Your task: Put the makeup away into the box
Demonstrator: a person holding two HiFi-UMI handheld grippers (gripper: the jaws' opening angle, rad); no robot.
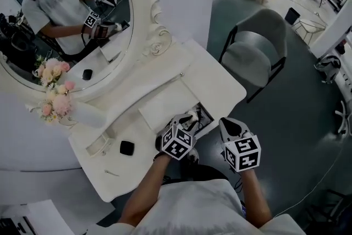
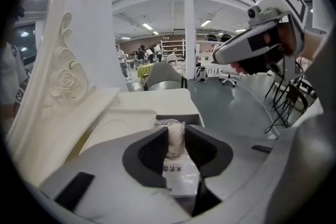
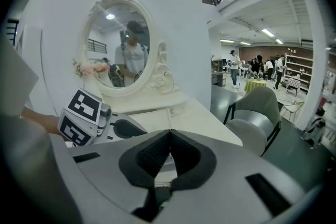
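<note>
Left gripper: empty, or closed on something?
Closed on a thing: the left gripper pinches a clear-wrapped packet with a white label between its pads.

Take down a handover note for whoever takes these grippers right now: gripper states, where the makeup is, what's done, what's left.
Left gripper: shut on a clear-wrapped pale makeup packet with a white label, close to the open dark compartment at the white vanity table's front edge.
Right gripper: shut, empty.
Small black square compact: on the tabletop, not yet stored.
Done: nothing visibly stored.
To do: drop the packet in, then collect the compact.

oval mirror (image 1: 66, 25), grey chair (image 1: 256, 47) (pink flowers (image 1: 52, 88))
</note>
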